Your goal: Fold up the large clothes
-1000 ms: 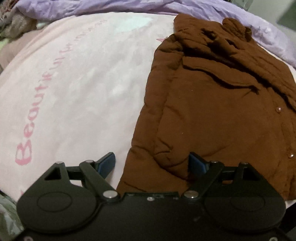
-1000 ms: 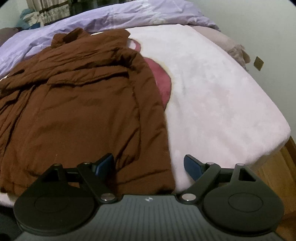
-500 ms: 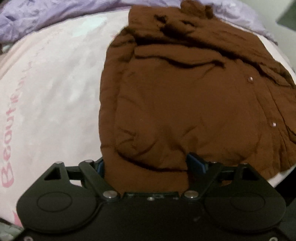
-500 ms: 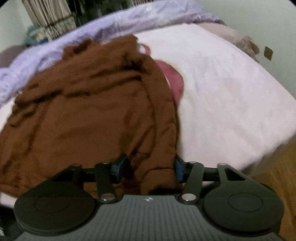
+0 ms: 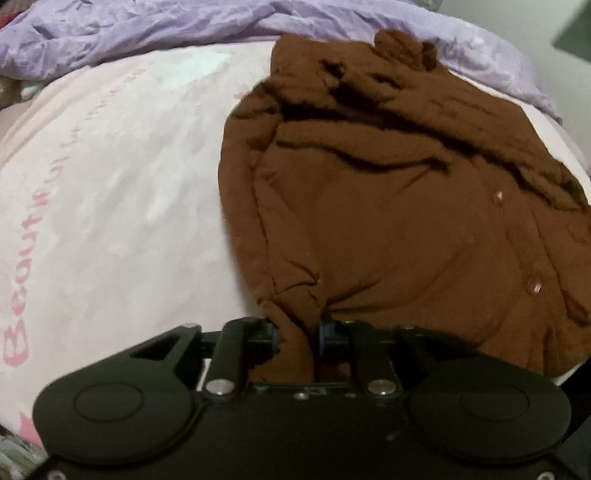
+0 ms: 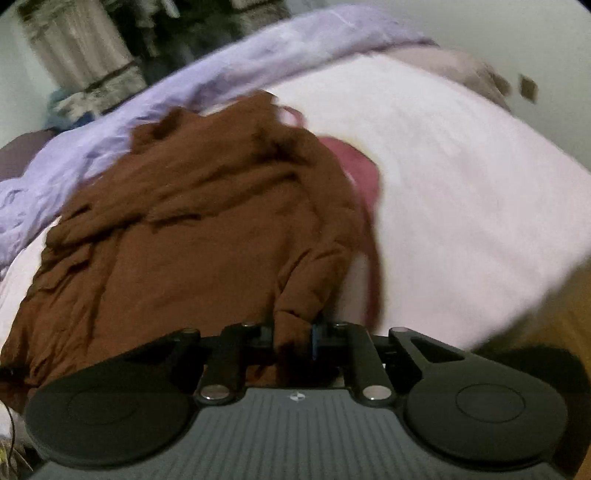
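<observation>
A large brown coat (image 5: 388,229) lies spread on the pale pink bed (image 5: 110,206), collar toward the far side, with snap buttons down its right edge. My left gripper (image 5: 297,338) is shut on the coat's near left hem corner, cloth bunched between the blue pads. In the right wrist view the same coat (image 6: 177,236) fills the left half. My right gripper (image 6: 293,338) is shut on its near right hem corner, lifted slightly off the bed (image 6: 461,177).
A rumpled lilac duvet (image 5: 184,33) runs along the far side of the bed and shows in the right wrist view (image 6: 184,92). A dark pink patch (image 6: 364,177) lies beside the coat. The bed's right edge drops to a wooden floor (image 6: 554,321).
Both grippers moved forward onto the coat's near hem and closed from wide open to shut on its two corners. The hem is now bunched and slightly raised.
</observation>
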Demonstrator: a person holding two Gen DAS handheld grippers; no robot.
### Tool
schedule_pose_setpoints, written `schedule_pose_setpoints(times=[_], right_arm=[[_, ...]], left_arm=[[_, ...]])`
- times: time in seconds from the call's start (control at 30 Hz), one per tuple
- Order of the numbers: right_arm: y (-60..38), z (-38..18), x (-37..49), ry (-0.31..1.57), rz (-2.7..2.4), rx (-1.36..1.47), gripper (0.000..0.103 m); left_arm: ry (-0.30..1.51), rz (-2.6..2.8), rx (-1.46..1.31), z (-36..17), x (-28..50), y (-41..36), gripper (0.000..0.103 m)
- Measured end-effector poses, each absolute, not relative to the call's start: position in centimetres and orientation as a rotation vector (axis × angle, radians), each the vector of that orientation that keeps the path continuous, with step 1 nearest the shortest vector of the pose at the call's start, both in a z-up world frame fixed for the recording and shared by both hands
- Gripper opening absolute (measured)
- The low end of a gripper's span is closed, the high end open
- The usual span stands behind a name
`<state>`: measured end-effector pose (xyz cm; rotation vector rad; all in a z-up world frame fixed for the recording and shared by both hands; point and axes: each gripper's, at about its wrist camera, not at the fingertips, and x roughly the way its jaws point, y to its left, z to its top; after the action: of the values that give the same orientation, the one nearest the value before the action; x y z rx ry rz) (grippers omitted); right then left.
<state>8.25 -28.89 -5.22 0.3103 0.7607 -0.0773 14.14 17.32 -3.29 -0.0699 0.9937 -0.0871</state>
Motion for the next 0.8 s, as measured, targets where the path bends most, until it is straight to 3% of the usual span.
schedule_pose_setpoints(times=[0.17, 0.23, 0.3, 0.37, 0.43, 0.5, 0.57, 0.63, 0.67, 0.7, 0.73, 0.8], right_arm=[[-29.2, -4.6, 7.8, 0.743, -0.101, 0.309, 0.019], [-29.8, -6.3, 8.0, 0.804, -0.143, 0.295, 0.038], [-30.2, -7.7, 7.8, 0.803, -0.148, 0.303, 0.049], [-30.3, -7.8, 7.2, 0.783, -0.127, 0.314, 0.065], [-29.8, -7.6, 7.5, 0.794, -0.098, 0.289, 0.089], [-28.7, -7.6, 8.0, 0.814, -0.097, 0.231, 0.095], [-27.1, -7.7, 8.6, 0.823, -0.131, 0.162, 0.09], [-26.2, -7.6, 9.2, 0.805, -0.153, 0.149, 0.058], [-26.3, -7.4, 9.3, 0.802, -0.153, 0.176, 0.05], [-26.4, -7.2, 9.2, 0.796, -0.165, 0.19, 0.034], [-26.5, -6.9, 9.2, 0.79, -0.17, 0.2, 0.023], [-27.1, -6.6, 9.0, 0.78, -0.117, 0.266, 0.021]], left_arm=[[0.934, -0.072, -0.043, -1.7, 13.9, 17.4, 0.015], [0.988, -0.047, -0.062, -3.1, 14.3, 17.8, 0.019], [1.018, -0.015, -0.065, -4.5, 14.6, 17.5, 0.025], [1.008, 0.009, -0.066, -4.6, 14.4, 17.3, 0.037], [1.009, 0.023, -0.057, -4.5, 14.3, 17.2, 0.05], [1.005, 0.026, -0.044, -4.7, 14.1, 17.6, 0.053], [1.002, 0.029, -0.045, -4.6, 14.0, 17.6, 0.057], [1.002, 0.046, -0.036, -5.1, 14.4, 17.7, 0.068], [1.0, 0.055, -0.031, -5.2, 14.4, 17.9, 0.074], [1.001, 0.056, -0.034, -5.4, 14.6, 18.0, 0.074], [0.999, 0.051, -0.043, -5.4, 14.5, 18.1, 0.073], [0.987, 0.012, -0.088, -5.2, 14.3, 18.4, 0.045]])
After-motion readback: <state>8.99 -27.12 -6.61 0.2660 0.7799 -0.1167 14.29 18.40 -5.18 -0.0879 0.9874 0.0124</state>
